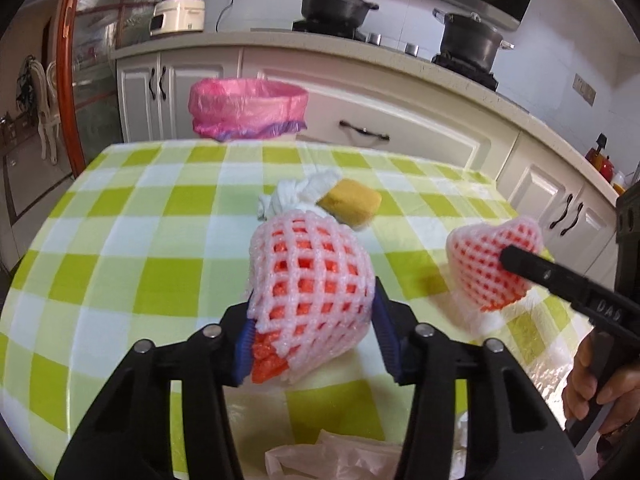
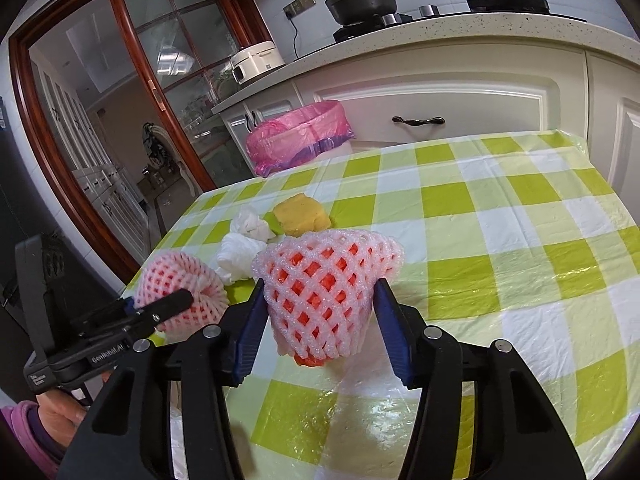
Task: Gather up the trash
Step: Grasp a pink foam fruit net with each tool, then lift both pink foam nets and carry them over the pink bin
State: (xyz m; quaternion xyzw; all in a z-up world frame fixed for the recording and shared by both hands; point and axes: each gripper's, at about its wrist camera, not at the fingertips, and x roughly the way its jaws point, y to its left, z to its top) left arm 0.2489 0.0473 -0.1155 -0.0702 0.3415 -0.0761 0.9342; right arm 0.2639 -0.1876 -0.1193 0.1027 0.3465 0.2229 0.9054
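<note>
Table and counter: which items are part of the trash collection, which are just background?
Job:
pink foam fruit net in left gripper
pink foam fruit net in right gripper
crumpled white tissues
yellow sponge block
bin with pink liner

Background:
black pots on the stove
white rice cooker
green-checked tablecloth

A counter (image 2: 500, 200) draped in green-and-white checked plastic carries a yellow sponge block (image 2: 301, 215), crumpled white tissues (image 2: 244, 250) (bunched together) and two pink foam fruit nets (image 2: 324, 284).
</note>
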